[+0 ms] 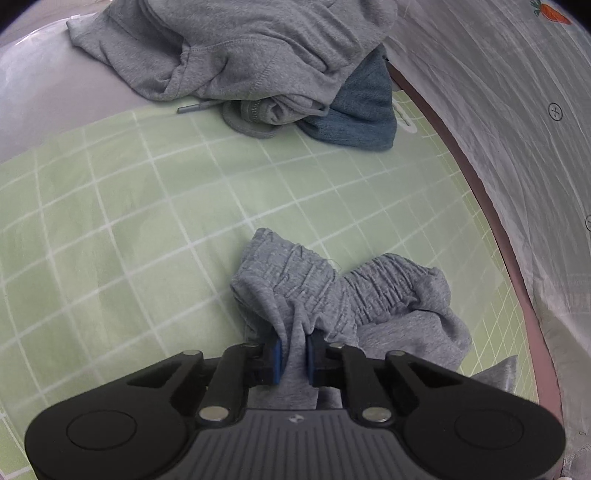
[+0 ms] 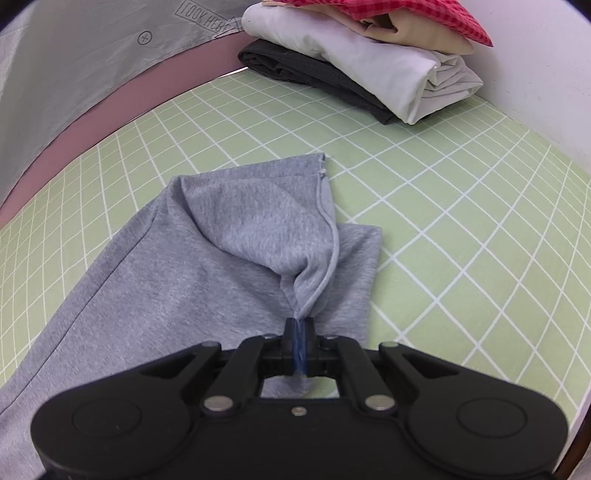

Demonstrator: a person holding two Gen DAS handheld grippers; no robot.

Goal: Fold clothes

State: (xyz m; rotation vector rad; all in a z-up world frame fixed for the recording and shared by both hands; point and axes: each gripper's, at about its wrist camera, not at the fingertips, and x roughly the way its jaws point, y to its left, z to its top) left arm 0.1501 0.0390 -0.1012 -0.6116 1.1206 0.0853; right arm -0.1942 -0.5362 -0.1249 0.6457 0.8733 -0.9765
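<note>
Light grey sweatpants (image 1: 343, 291) lie bunched on the green grid mat (image 1: 129, 206), their gathered elastic waistband facing up. My left gripper (image 1: 294, 347) is shut on a fold of this fabric just below the waistband, cloth pinched between its blue pads. In the right wrist view the same grey sweatpants (image 2: 207, 258) stretch across the mat (image 2: 461, 206) as a long leg with a hemmed end folded over. My right gripper (image 2: 299, 332) is shut on a gathered pinch of that leg's hem edge.
A heap of unfolded clothes, a grey hoodie (image 1: 236, 51) over a blue-grey garment (image 1: 362, 114), sits at the mat's far edge. A folded stack, black (image 2: 314, 81), white (image 2: 369, 62), beige and red check (image 2: 406, 14), rests at the far right corner. A grey sheet (image 1: 498, 129) borders the mat.
</note>
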